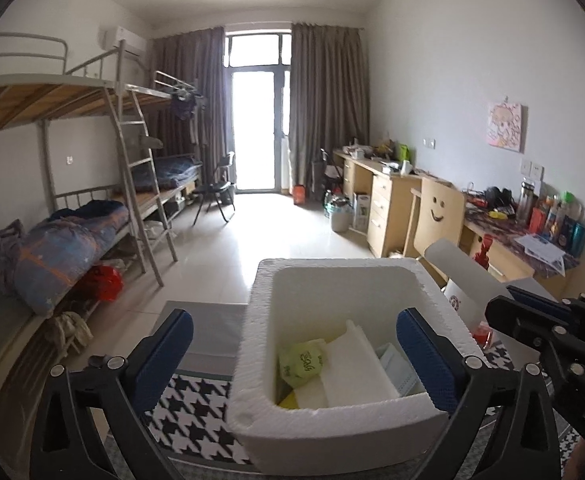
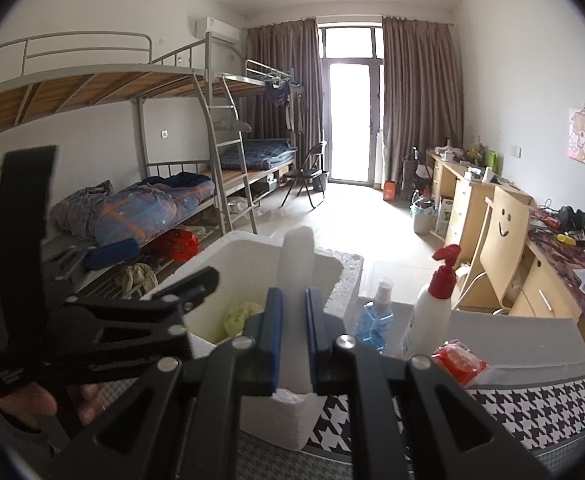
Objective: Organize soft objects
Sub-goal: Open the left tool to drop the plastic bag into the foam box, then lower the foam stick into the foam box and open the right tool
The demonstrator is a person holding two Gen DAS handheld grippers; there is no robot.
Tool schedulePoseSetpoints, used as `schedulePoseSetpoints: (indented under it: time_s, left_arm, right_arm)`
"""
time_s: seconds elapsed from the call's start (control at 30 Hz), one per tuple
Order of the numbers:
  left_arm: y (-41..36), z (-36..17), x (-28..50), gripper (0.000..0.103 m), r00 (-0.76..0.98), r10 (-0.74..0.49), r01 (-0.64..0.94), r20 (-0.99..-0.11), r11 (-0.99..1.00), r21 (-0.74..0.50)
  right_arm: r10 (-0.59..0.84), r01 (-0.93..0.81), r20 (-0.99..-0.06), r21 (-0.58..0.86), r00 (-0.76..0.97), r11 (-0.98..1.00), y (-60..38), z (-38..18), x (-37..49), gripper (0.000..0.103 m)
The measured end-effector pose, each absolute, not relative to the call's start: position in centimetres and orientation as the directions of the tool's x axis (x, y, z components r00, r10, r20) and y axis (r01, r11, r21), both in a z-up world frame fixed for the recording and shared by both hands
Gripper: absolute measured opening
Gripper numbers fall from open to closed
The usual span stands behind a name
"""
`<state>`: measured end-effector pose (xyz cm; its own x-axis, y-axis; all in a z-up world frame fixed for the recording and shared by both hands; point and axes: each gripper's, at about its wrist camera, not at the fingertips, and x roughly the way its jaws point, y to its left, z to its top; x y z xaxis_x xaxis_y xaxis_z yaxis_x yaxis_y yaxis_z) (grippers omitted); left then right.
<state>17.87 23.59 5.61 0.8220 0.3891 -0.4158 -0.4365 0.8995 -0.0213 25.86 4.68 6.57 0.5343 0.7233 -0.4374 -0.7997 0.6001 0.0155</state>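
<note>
Right hand-held gripper [image 2: 294, 340] clenched on a white foam strip [image 2: 298, 272], hiding the foam box [image 1: 332, 416]; left hand-held gripper [image 1: 292, 348] released, wide.

A white foam box [image 1: 332, 412] stands open; inside lie a green crumpled bag [image 1: 302, 362], white foam sheets [image 1: 356, 364] and a pale blue mask [image 1: 396, 364].

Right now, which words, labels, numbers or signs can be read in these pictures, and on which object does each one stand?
Nothing can be quoted with certainty.
Green soft packet in the white foam box: dark print, too blurred to read.
White carton behind the box: round red emblem, letters too small.
Red packet: print unreadable.
Wooden chair back: a drawn smiley face, no words.
</note>
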Motion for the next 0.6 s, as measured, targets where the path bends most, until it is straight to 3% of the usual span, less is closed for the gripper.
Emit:
schedulePoseSetpoints:
  time_s: [0.6]
  left_arm:
    - [24.2, 6.0, 13.4, 0.102, 0.806, 0.447, -0.496, -0.388, 0.868, -0.033]
  right_arm:
    - [0.739, -0.822, -0.453, 0.025, 0.498, 0.569, 6.6, 6.4, 26.0, 0.014]
